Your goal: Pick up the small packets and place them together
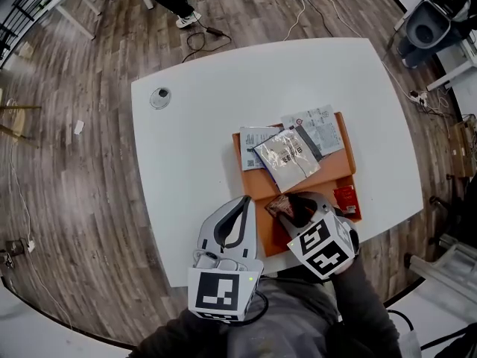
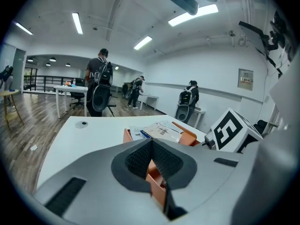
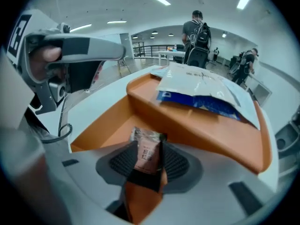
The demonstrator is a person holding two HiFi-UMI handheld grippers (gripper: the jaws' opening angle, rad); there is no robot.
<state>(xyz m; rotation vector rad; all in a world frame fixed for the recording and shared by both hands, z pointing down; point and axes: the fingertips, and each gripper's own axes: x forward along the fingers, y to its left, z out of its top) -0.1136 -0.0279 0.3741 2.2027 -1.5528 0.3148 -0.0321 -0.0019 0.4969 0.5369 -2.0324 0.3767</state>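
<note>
Right hand-held gripper spread, with a crinkly pink foil packet between its ribbed pads; left hand-held gripper pressed together.

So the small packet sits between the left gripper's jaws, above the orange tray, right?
No: the small packet sits between the jaws of the right gripper, not the left gripper, above the orange tray. The right gripper view shows it.
</note>
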